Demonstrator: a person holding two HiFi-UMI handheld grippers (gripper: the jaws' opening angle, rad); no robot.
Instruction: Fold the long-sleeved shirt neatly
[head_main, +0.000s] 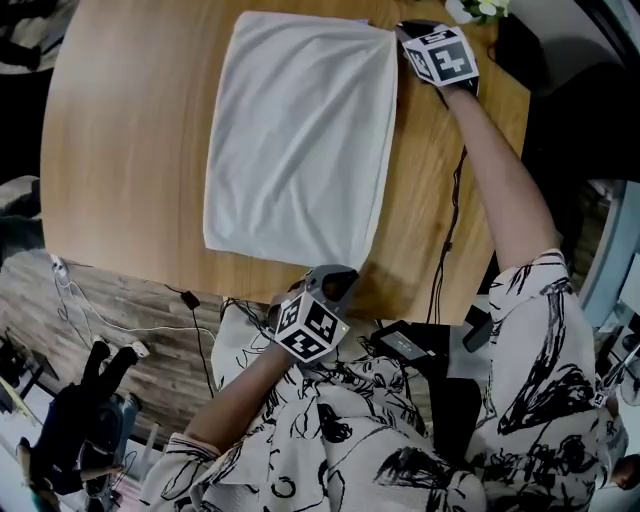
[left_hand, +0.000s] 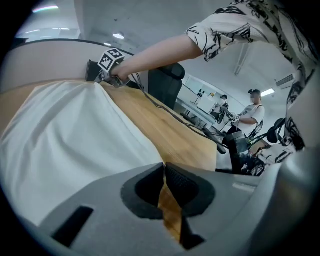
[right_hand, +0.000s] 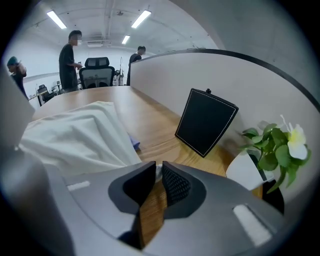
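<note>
The white shirt (head_main: 300, 140) lies folded into a rough rectangle on the wooden table (head_main: 130, 120). My left gripper (head_main: 340, 275) sits at its near right corner. In the left gripper view the cloth (left_hand: 65, 130) runs right up to the left gripper (left_hand: 163, 165), whose tips meet on the shirt's edge. My right gripper (head_main: 400, 30) is at the far right corner. In the right gripper view the right gripper (right_hand: 159, 167) has its tips a narrow slit apart with a bit of white cloth in the slit, and the shirt (right_hand: 75, 135) is bunched to the left.
A black panel (right_hand: 206, 121) leans against the partition beyond the right gripper, with a potted plant (right_hand: 272, 145) beside it. A small purple thing (right_hand: 134, 142) peeks from under the shirt. Cables (head_main: 450, 220) run along the table's right side. People stand further back.
</note>
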